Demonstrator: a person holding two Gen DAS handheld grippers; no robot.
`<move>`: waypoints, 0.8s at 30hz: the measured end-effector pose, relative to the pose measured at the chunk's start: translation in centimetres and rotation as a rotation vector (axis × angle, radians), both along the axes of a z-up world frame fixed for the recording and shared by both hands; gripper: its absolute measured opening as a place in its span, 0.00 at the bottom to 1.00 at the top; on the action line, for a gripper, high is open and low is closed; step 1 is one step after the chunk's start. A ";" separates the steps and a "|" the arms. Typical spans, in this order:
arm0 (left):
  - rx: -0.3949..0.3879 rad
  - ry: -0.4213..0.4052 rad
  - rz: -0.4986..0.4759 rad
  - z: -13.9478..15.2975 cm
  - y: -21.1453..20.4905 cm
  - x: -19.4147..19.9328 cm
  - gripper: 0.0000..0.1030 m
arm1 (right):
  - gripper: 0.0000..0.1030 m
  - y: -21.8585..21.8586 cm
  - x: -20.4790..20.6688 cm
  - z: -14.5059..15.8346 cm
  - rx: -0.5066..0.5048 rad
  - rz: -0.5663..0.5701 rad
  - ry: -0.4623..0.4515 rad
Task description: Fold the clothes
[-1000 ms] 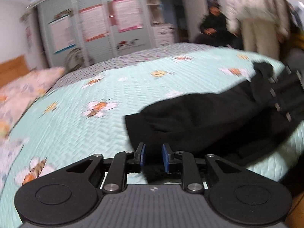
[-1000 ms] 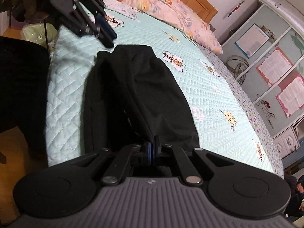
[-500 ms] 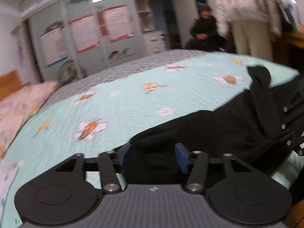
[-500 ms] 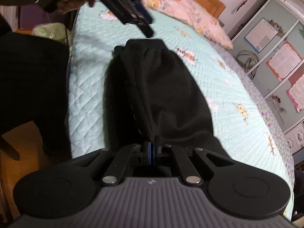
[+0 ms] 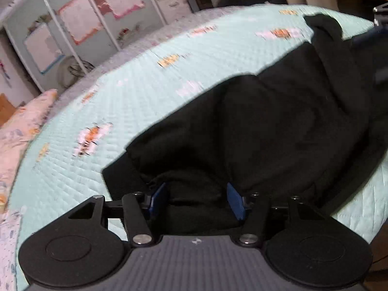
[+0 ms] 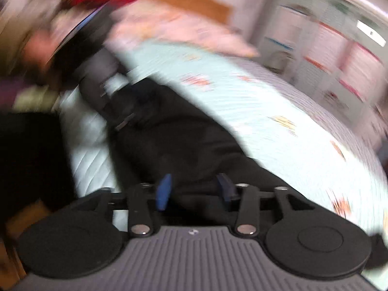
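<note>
Right claw point(image 6: 194, 190) sprung open off black garment point(image 5: 278, 126), left claw point(image 5: 197, 200) closing slightly

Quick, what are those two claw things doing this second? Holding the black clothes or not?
Left gripper: jaws apart and closing, black garment bunched between them, not yet pinched.
Right gripper: jaws opening, the garment between them, not gripped.

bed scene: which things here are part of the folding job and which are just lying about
Part of the job:
- black garment, spread on the bed
- left gripper, jaws closing, fabric between them
- right gripper, jaws opening over the cloth

Just lying about:
- mint quilted bedspread
- pink floral bedding
- wardrobe with posters
</note>
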State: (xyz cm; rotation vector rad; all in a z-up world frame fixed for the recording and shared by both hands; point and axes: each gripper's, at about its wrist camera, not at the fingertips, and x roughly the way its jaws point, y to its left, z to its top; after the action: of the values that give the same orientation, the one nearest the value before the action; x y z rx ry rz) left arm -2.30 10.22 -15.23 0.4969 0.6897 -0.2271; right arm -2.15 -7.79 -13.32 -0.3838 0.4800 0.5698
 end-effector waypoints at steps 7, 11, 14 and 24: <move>-0.451 -0.113 0.293 6.0 4.3 -1.9 0.64 | 0.75 -18.9 3.0 -0.4 1.239 -0.445 0.332; -0.973 -0.055 0.418 10.3 7.9 -1.6 0.76 | 0.97 -26.7 2.3 -3.5 1.989 -0.595 0.352; -1.299 0.047 0.442 12.5 8.3 -0.3 0.99 | 1.00 -28.9 1.3 -2.4 2.057 -0.776 0.271; -0.763 0.664 0.585 13.7 0.1 12.3 0.95 | 1.00 -21.3 7.1 14.2 0.227 -0.724 0.042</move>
State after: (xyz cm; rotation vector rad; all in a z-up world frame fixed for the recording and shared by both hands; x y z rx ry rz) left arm 10.04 10.33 -1.56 -0.5464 1.2783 -0.0814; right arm 4.93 -29.13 0.86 0.0328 0.5475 -0.0736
